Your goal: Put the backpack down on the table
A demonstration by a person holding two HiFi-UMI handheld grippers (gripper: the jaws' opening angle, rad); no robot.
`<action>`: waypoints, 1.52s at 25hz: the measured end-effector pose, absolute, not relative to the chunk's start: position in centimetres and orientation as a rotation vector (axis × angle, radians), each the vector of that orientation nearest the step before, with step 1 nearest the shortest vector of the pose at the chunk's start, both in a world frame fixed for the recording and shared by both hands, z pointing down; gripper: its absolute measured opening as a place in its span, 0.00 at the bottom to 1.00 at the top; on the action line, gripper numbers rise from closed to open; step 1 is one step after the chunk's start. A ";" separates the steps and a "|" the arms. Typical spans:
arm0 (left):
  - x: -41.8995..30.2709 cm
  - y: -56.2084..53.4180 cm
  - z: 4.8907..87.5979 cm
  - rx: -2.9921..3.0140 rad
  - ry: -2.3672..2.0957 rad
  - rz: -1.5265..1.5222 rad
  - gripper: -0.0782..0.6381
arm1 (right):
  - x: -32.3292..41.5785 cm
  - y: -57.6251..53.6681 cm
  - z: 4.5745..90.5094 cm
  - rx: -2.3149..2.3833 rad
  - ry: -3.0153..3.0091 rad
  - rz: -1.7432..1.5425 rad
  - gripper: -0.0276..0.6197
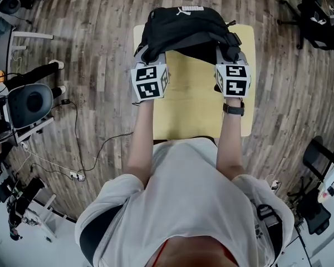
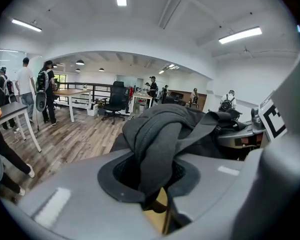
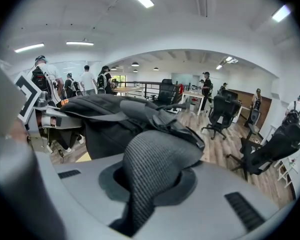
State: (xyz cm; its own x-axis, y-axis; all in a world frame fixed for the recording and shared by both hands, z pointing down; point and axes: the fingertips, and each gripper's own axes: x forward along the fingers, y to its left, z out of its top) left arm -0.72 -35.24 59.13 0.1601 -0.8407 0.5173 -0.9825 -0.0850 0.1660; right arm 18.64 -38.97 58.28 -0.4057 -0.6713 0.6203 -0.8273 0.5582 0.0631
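Left gripper [image 1: 150, 53]: jaws nearly closed, clamped on the grey shoulder strap [image 2: 157, 149]. Right gripper [image 1: 231, 52]: likewise clamped on the mesh-padded strap [image 3: 150, 169]. Black backpack [image 1: 189, 29] lies just ahead of both, between them, over the yellow table [image 1: 195, 104]; contact with the tabletop unconfirmed.

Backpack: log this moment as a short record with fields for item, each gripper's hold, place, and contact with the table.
item: black backpack
left gripper: jaws shut on grey shoulder strap
right gripper: jaws shut on mesh-padded strap
place: over the far end of the yellow table
contact with table: cannot tell from these views
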 end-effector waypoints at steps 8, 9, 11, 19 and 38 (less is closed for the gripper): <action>-0.9 -35.8 63.5 1.945 -1.696 0.459 0.21 | 18.3 -39.6 63.1 1.145 -2.169 0.392 0.10; -0.9 -35.9 64.0 1.943 -1.692 0.463 0.21 | 18.3 -39.7 63.7 1.139 -2.167 0.393 0.10; -0.7 -36.2 65.2 1.938 -1.681 0.467 0.21 | 18.5 -40.1 64.7 1.120 -2.167 0.379 0.10; 0.8 -36.7 69.4 1.934 -1.630 0.491 0.21 | 19.8 -41.1 68.3 1.079 -2.126 0.344 0.10; 1.3 -35.6 74.0 1.935 -1.566 0.521 0.24 | 20.7 -40.3 73.2 1.097 -2.101 0.443 0.19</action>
